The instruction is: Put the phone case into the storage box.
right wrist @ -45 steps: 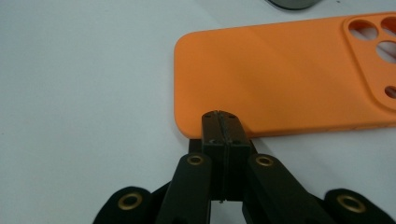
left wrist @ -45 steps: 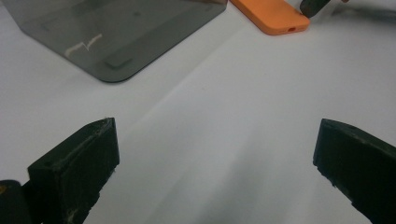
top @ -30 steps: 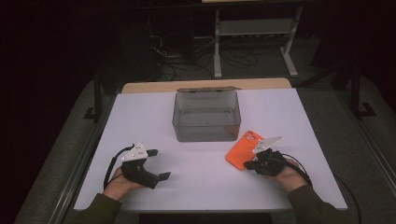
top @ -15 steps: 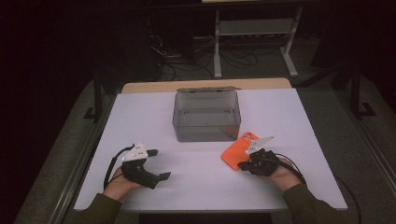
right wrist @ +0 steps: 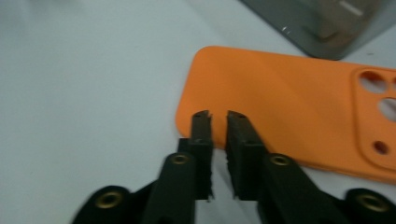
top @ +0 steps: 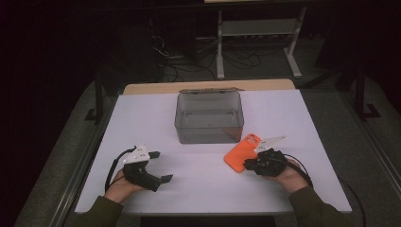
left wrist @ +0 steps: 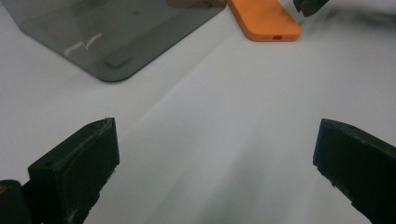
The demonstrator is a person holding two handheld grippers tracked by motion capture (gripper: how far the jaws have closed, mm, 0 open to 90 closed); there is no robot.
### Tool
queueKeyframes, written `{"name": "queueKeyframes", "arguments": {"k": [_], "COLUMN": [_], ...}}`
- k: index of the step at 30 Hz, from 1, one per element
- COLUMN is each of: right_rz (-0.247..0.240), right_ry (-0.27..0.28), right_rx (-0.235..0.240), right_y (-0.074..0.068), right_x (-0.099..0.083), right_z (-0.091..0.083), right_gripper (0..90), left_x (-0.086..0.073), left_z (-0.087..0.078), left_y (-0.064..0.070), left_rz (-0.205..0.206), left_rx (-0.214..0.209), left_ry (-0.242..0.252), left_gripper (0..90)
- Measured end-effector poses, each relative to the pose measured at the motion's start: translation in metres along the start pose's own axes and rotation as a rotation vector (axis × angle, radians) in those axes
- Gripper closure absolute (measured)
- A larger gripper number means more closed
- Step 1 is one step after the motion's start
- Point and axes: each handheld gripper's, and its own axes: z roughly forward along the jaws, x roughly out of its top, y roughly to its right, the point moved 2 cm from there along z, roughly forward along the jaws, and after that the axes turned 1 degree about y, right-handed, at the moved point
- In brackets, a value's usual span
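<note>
Your right gripper (top: pixel 247 165) sits in the lower right of the high view, its tips at the lower edge of the orange phone case (top: pixel 241 151), which lies flat on the white table (top: pixel 198 189) just right of centre, camera cut-outs toward the top of the frame. In the right gripper view your two black jaws rise from the bottom centre, drawn almost together with only a thin slit between them, and their tips overlap the near rim of the phone case (right wrist: pixel 280 102); from this angle you cannot tell whether they pinch that rim or merely hover over it, since nothing of the case shows between the pads. The case fills the right half of that view, its lens holes at the far right edge, and a corner of the smoky clear box (right wrist: pixel 322 23) shows in the upper right. In the high view that box (top: pixel 209 118) stands open-topped at the centre of the table, just above and left of the case, close to it but apart. Your left gripper (top: pixel 158 166) rests in the lower left of the high view, well apart from the case, with its jaws spread wide. In the left gripper view those jaws stand at the bottom left and bottom right corners with bare table between them, the box (left wrist: pixel 116 37) in the upper left and the end of the case (left wrist: pixel 266 21) at top centre.
</note>
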Motion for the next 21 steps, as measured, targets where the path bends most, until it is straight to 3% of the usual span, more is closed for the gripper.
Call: {"name": "queueKeyframes", "arguments": {"k": [5, 6, 7, 8, 9, 18, 21], "right_rz": [0.038, 0.038, 0.055, 0.055, 0.073, 0.091, 0.094], "right_ry": [0.047, 0.047, 0.064, 0.064, 0.081, 0.137, 0.151], "right_rx": [-0.04, -0.04, -0.066, -0.066, -0.092, -0.155, -0.166], "right_y": [0.006, 0.006, 0.009, 0.009, 0.011, 0.011, 0.009], "right_x": [-0.004, -0.004, -0.007, -0.007, -0.012, -0.028, -0.031], "right_z": [-0.009, -0.009, -0.013, -0.013, -0.016, -0.022, -0.024], "right_gripper": [58.5, 58.5, 49.9, 49.9, 37.3, 0.3, 0.1], "left_x": [0.001, 0.001, 0.001, 0.001, 0.001, 0.003, 0.004], "left_z": [0.0, 0.0, 0.0, 0.0, 0.0, 0.0, 0.001], "left_y": [0.001, 0.001, 0.001, 0.001, 0.001, 0.001, 0.002], "left_rz": [0.004, 0.004, 0.005, 0.005, 0.004, 0.01, 0.008], "left_rx": [-0.003, -0.002, -0.002, -0.002, -0.001, -0.003, -0.007], "left_ry": [0.003, 0.003, 0.004, 0.004, 0.006, 0.01, 0.012], "left_gripper": [0.0, 0.0, 0.0, 0.0, 0.0, 0.0, 0.0]}}
